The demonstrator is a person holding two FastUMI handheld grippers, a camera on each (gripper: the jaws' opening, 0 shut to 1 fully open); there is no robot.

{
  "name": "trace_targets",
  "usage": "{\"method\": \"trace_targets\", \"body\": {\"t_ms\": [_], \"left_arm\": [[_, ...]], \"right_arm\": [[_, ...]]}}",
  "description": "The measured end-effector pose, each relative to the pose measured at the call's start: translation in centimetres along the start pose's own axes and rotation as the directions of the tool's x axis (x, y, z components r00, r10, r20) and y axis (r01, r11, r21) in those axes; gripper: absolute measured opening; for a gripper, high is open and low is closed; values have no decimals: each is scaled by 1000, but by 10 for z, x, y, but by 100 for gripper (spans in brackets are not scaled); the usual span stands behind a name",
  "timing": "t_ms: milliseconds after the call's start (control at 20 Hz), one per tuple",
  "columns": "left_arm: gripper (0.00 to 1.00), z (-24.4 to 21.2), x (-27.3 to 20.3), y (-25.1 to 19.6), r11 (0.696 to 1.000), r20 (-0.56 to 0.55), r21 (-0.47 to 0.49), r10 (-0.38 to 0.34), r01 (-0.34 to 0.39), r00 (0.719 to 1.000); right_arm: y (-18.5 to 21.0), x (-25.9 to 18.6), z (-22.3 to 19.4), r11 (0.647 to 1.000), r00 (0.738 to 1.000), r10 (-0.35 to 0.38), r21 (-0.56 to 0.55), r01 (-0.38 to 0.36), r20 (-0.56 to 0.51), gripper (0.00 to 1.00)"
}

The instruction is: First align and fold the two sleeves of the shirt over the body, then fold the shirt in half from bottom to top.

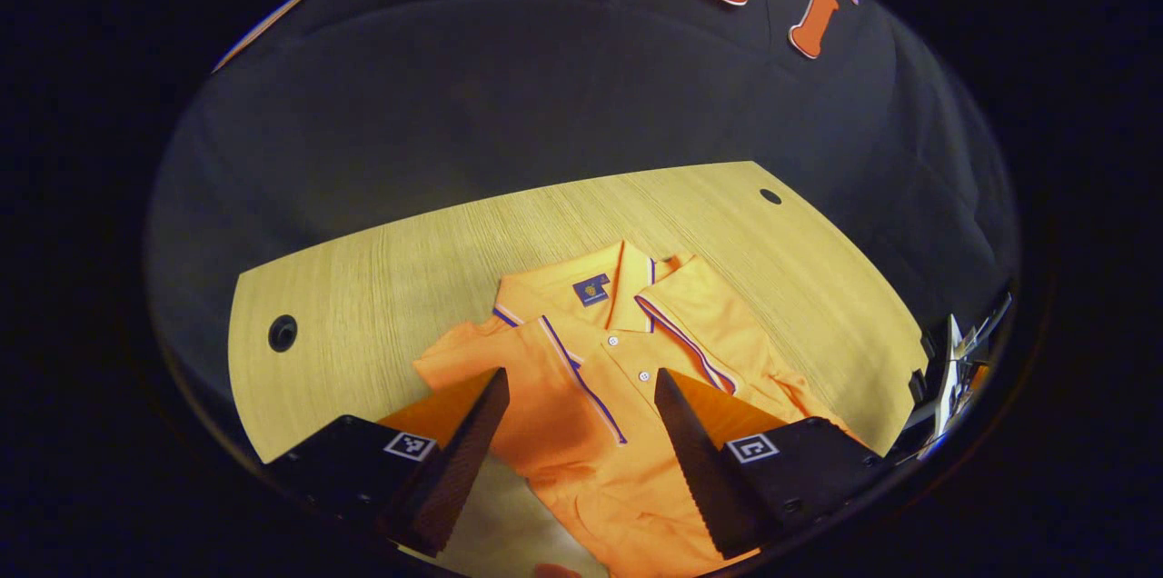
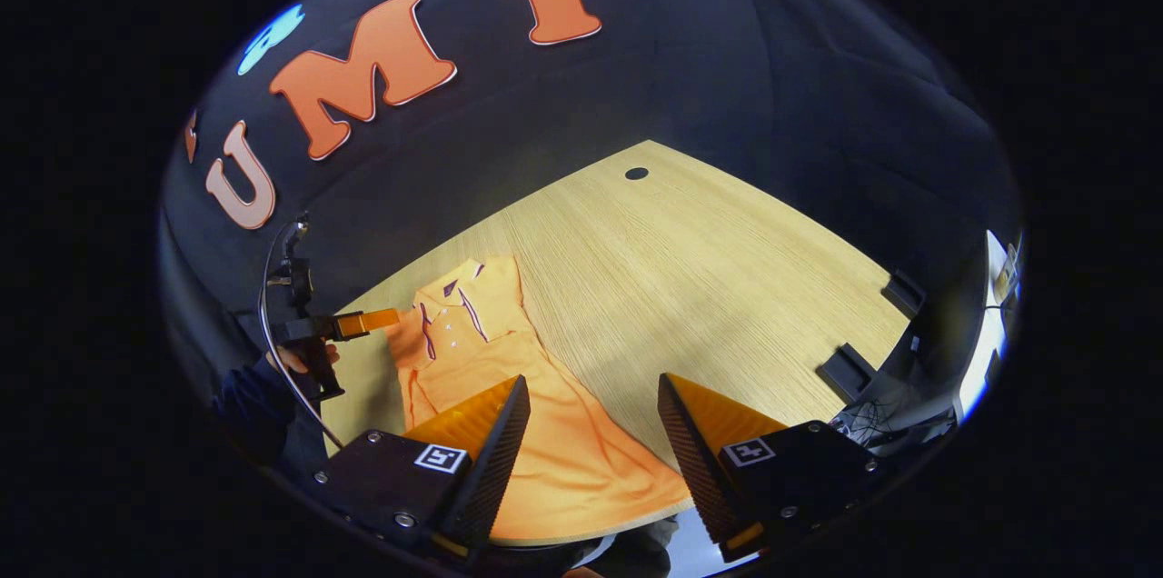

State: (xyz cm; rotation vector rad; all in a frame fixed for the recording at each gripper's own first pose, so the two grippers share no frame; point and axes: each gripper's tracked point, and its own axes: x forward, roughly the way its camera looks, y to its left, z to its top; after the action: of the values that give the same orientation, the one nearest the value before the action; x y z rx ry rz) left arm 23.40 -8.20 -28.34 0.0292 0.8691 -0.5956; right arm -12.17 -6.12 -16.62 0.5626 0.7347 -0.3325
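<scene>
The shirt (image 1: pixel 591 378) was seen flat on the table (image 1: pixel 382 278), sleeves folded in, at 12 o'clock of both spread fingers (image 1: pixel 472 442), nothing pinched.

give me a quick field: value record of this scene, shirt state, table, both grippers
shirt: orange polo shirt lying flat, collar toward the far side, both sleeves folded in over the body
bottom fold: not yet done, hem lies near the table's front edge
table: light wood table with round cable holes
left gripper: open, over the shirt's chest, holding nothing
right gripper: open, over the hem area, holding nothing
other: a hand holds the left gripper beside the collar, seen in the right gripper view
</scene>
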Motion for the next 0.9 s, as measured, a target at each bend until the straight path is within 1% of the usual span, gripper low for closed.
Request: {"method": "trace_targets", "body": {"t_ms": [100, 150, 200, 250, 300, 400, 550, 700, 800, 900], "left_arm": [[99, 2, -16, -3, 1000, 44, -20, 17, -16, 999], [99, 4, -27, -4, 999, 75, -30, 31, -28, 997], [99, 6, -39, -6, 998, 107, -38, 45, -41, 993], [99, 10, -53, -8, 997, 141, -47, 63, -57, 988], [99, 12, -69, -11, 996, 177, -60, 77, -68, 981], [99, 20, -104, -18, 993, 265, -87, 105, -84, 959], [98, 32, -161, -28, 986, 384, -97, 165, -138, 909], [98, 32, -212, -44, 978, 475, -120, 207, -170, 855], [98, 27, -240, -52, 969, 519, -137, 246, -205, 819], [98, 18, -272, -60, 960, 561, -153, 281, -236, 779]], "right_arm": [[2, 0, 5, 1000, 1000, 8, -19, -7, 25, 87], [1, 1, 9, 999, 999, 11, -41, -9, 47, 91], [1, 1, 14, 998, 997, 18, -66, -14, 70, 92], [5, 1, 17, 996, 996, 35, -88, -28, 86, 95], [11, 1, 21, 993, 993, 63, -108, -53, 99, 97], [25, 1, 31, 983, 982, 126, -150, -104, 140, 97], [47, -6, 47, 955, 952, 215, -249, -158, 219, 98], [68, -12, 55, 918, 922, 290, -346, -192, 258, 98], [79, -17, 55, 896, 901, 341, -384, -225, 268, 98], [86, -22, 57, 875, 875, 392, -409, -259, 284, 98]]}}
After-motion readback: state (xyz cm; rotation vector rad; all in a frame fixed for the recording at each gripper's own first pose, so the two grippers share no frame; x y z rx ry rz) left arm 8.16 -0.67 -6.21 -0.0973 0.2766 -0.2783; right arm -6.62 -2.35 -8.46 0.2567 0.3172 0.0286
